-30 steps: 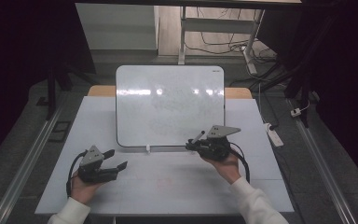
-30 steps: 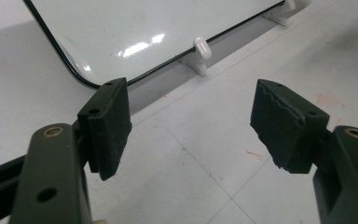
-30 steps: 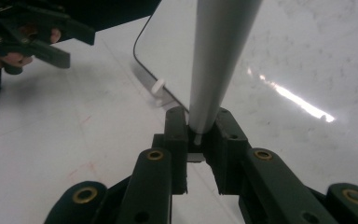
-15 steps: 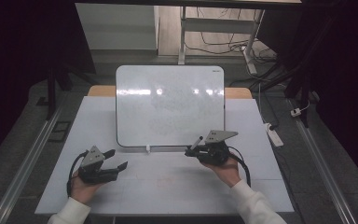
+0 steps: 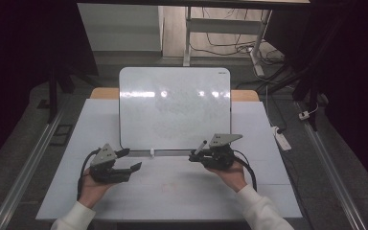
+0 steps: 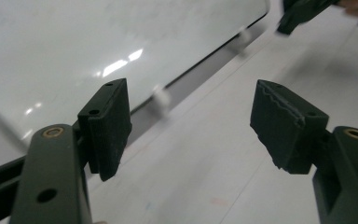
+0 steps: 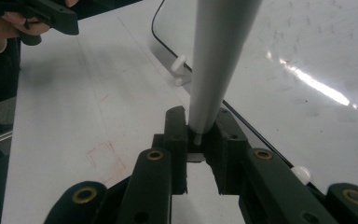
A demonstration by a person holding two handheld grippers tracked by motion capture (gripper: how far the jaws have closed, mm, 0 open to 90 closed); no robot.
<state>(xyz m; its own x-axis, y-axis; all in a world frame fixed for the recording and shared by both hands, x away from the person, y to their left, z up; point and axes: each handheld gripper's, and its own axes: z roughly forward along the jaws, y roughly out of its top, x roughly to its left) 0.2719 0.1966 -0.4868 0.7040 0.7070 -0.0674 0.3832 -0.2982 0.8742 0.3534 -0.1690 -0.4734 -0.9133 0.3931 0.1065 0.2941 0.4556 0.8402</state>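
1. A grey marker [image 7: 216, 65] is clamped between the two black jaws of the right gripper [image 7: 200, 140]. In the right gripper view, its narrow end sits pinched between the jaw pads and its wider body rises up and away toward the top of the picture.
2. In the high view the same marker [image 5: 201, 146] pokes out of the front of the right gripper [image 5: 197, 154], slanting up and toward the left, with its far end over the lower edge of the whiteboard [image 5: 175, 108].
3. The right gripper is held in the person's right hand [image 5: 232, 171], just in front of the whiteboard's lower right part, low over the white table [image 5: 182, 191].
4. The whiteboard lies flat in the middle of the table, its surface showing faint wiped smears and bright reflections of lights. A small white clip [image 5: 152, 153] sits at the middle of its near edge.
5. The left gripper [image 5: 130, 162] is in the person's left hand [image 5: 93, 187], near the whiteboard's lower left corner and well apart from the marker. Its jaws stand wide apart with nothing between them.
6. In the left gripper view, the whiteboard's near edge [image 6: 205, 56] runs diagonally beyond the spread jaws, and the right gripper [image 6: 303, 14] appears at the top right corner.
7. A faint red square outline [image 7: 106, 161] is drawn on the table, left of the right gripper's jaws.
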